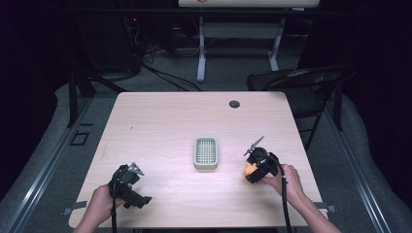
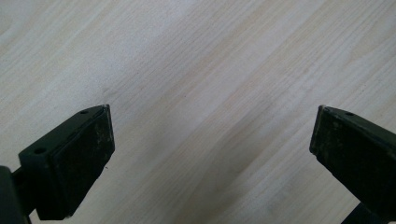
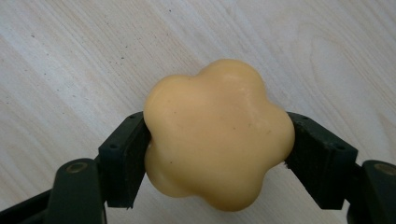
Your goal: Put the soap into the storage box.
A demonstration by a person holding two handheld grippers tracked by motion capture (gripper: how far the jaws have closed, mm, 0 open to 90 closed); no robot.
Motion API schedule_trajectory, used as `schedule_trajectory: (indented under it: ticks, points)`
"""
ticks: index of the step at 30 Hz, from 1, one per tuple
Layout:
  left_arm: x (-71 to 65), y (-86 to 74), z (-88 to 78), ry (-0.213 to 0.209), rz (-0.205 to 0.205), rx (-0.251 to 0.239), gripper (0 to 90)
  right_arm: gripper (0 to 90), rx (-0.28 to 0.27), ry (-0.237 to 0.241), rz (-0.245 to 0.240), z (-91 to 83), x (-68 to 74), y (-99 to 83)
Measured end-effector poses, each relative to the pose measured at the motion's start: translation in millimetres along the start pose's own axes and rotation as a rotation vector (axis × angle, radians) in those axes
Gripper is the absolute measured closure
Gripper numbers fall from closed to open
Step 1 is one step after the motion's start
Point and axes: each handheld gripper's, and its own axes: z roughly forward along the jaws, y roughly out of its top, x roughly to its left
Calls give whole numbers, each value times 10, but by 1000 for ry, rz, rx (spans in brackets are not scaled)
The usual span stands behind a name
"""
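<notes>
A yellow flower-shaped soap point(image 3: 217, 135) is gripped between the two black jaws of the right gripper point(image 3: 217, 140); the pads are pressed against its left and right sides, and the jaws are closed as far as the soap allows. In the right gripper view the soap is seen in the middle of the frame, over the pale wooden table point(image 3: 70, 56). In the high view the same soap point(image 1: 249, 169) is seen as a small yellow spot in the lower right part of the frame, just at the tip of the right gripper point(image 1: 250, 171), which is held by the person's right hand point(image 1: 285, 180) near the table's right edge.

A grey-green soap dish point(image 1: 205, 152) with a gridded inside is placed at the middle of the table point(image 1: 160, 121), to the left of the soap and apart from it.

The left gripper point(image 1: 130, 183) is held by the left hand point(image 1: 102, 204) at the lower left of the high view. In the left gripper view its jaws are spread wide, with nothing between them but bare tabletop.
</notes>
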Motion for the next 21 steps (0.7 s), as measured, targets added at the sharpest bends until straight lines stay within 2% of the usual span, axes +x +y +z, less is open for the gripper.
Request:
schedule_trajectory:
  ticks: [2,7,8,11,15,16,17,21]
  points:
    - [0,0,2,-2,-3,-1,1,266,-10,-4,9,-15,0,-9]
    - [2,3,5,-1,-2,-2,1,266,7,-6,-3,-42,-2,-10]
    - [2,4,4,0,-2,-1,1,266,-11,4,10,-36,5,-13]
    - [1,7,3,1,0,-2,1,266,1,-7,-8,-65,-7,23]
    - [7,5,4,-1,-1,0,1,266,-17,-8,-5,-71,3,71]
    - [8,5,5,-2,-3,-1,1,266,-5,-13,-15,-84,-3,86]
    - [9,4,5,-2,-3,-1,1,266,-22,-3,-3,-77,5,93]
    - [9,6,3,-1,0,-2,1,266,-13,-13,-18,-101,0,144]
